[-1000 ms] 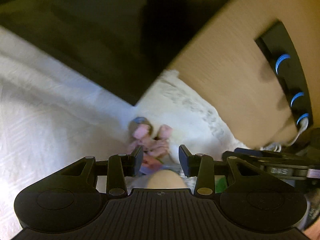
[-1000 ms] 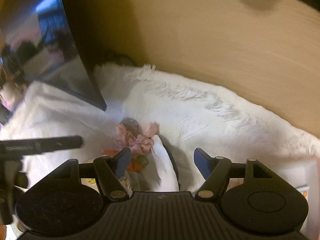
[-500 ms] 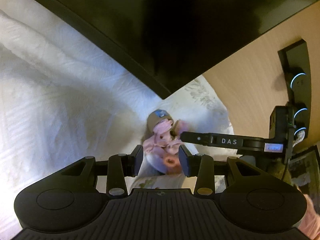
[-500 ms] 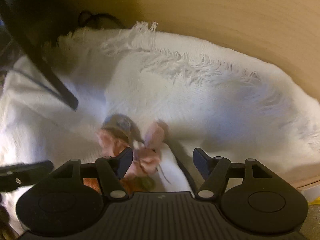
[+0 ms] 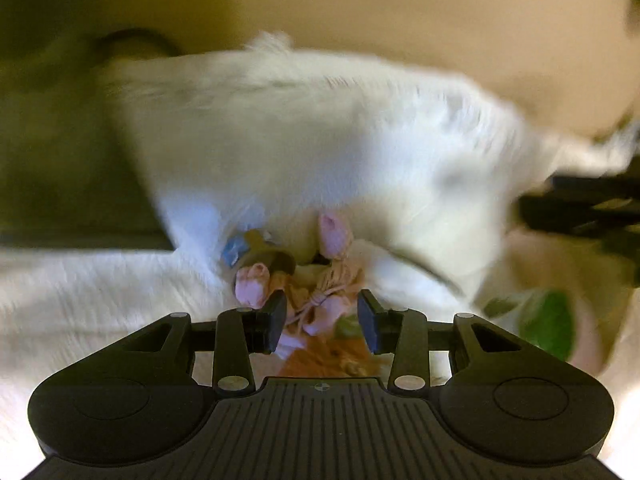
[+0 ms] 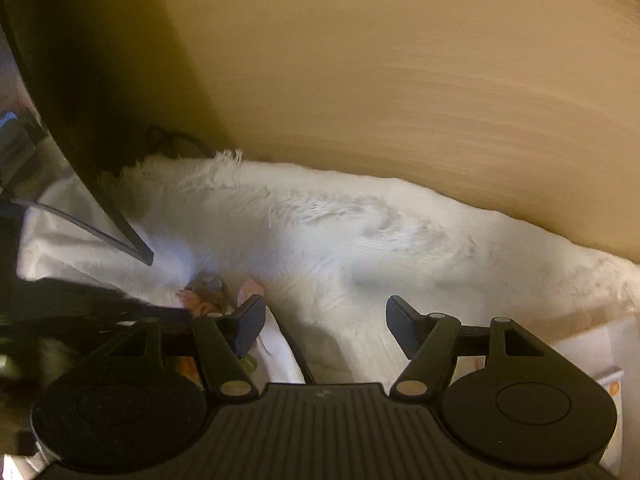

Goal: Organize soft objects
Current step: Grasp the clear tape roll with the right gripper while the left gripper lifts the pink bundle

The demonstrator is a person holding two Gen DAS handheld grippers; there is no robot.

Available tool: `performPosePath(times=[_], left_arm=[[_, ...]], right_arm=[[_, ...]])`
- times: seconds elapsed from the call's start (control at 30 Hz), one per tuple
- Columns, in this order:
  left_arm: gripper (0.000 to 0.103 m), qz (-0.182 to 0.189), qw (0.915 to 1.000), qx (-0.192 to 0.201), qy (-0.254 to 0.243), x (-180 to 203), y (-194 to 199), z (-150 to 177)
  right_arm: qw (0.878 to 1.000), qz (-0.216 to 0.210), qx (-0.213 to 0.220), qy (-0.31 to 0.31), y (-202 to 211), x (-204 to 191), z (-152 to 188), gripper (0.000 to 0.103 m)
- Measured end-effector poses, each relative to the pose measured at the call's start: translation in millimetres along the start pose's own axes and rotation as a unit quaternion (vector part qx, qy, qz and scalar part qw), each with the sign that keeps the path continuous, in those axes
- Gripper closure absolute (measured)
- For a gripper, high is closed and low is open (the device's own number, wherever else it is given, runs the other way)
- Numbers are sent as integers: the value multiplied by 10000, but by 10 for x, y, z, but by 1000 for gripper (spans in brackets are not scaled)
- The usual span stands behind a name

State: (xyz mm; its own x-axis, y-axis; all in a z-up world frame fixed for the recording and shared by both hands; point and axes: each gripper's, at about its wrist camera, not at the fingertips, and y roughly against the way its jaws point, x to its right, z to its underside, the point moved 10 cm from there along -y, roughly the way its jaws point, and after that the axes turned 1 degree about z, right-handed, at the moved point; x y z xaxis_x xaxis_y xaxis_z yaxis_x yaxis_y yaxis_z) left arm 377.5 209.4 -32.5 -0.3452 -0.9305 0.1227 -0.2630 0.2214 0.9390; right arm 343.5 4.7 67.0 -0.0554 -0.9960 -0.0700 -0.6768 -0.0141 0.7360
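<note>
Left hand-held gripper point(image 5: 322, 318) is angled steeply down over a small pink doll point(image 5: 316, 280), which lies on a white fringed cloth point(image 5: 320, 152) at lower centre of the left wrist view. The jaws stand partly spread either side of the doll's pink body; whether the pads press on it cannot be told (the whole view is motion-blurred). The doll's tan cap with a blue patch points to the left of centre, and an orange item point(image 5: 332, 356) shows just under the jaws. A green-printed white fabric point(image 5: 548, 320) lies at lower right of that view. Right hand-held gripper point(image 6: 324, 324) is tilted downward over the same cloth point(image 6: 360, 240), jaws spread wide with only bare cloth between them. In the right wrist view the doll point(image 6: 208, 292) sits just beyond the left finger, partly hidden by it. A dark monitor point(image 6: 80, 120) fills the upper left, and a wooden wall panel point(image 6: 400, 80) runs behind the cloth.
</note>
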Motion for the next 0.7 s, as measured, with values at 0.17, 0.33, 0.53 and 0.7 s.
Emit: performPosePath(times=[0.17, 0.33, 0.53, 0.7], left_arm=[[60, -477, 9959, -666, -396, 69, -347, 13], [76, -397, 9971, -548, -346, 74, -376, -62], [84, -119, 9998, -36, -175, 26, -118, -2], [85, 345, 9967, 715, 181, 1, 517, -24]], right_arm=[[9998, -75, 151, -129, 169, 178, 85, 35], [9997, 16, 165, -177, 225, 353, 196, 35], [9995, 108, 194, -221, 333, 461, 286, 35], [9996, 106, 225, -141, 383, 390, 208, 35]])
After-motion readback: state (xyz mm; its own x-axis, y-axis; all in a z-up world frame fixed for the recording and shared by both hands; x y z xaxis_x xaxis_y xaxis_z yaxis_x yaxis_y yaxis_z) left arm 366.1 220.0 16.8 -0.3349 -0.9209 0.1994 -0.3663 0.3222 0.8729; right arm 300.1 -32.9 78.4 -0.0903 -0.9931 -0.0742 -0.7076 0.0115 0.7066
